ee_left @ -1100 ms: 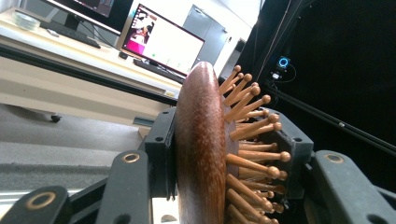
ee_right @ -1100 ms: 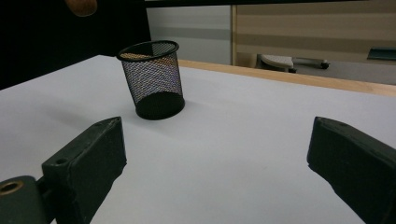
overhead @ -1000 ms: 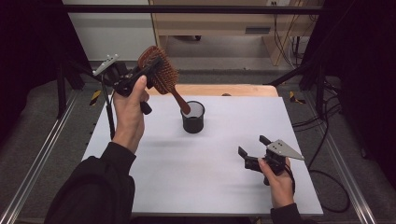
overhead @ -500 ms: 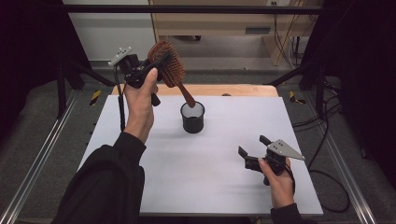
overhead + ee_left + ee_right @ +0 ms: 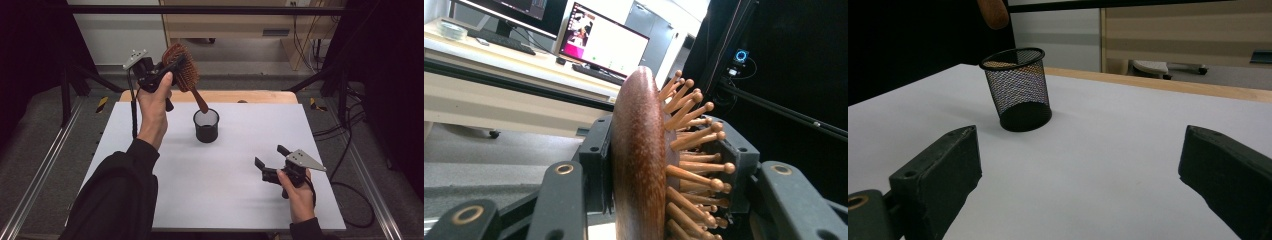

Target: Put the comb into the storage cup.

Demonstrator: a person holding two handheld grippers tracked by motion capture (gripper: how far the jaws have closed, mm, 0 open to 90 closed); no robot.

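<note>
A brown wooden hairbrush (image 5: pixel 184 70) with peg bristles is held up in the air behind the table's left half. My left gripper (image 5: pixel 175 67) is shut on its head. In the left gripper view the pads squeeze the hairbrush (image 5: pixel 639 160) from its smooth back and its bristle side, with my left gripper (image 5: pixel 664 150) pointing level. The handle slants down, and its tip hangs just above a black mesh cup (image 5: pixel 206 125) standing upright on the white table (image 5: pixel 225 195). My right gripper (image 5: pixel 270 156) rests near the front right, open and holding nothing. Its jaws (image 5: pixel 1078 170) face the mesh cup (image 5: pixel 1018 90).
A wooden strip (image 5: pixel 260 96) runs along the table's far edge. Metal frame rails (image 5: pixel 45 165) flank the table on the left. A cable (image 5: pixel 350 200) trails off to the right. A desk with monitors (image 5: pixel 604 45) stands beyond the left gripper.
My left hand has carried the hairbrush to the right and a little farther back, tipping it more upright over the cup. My right gripper has stayed put.
</note>
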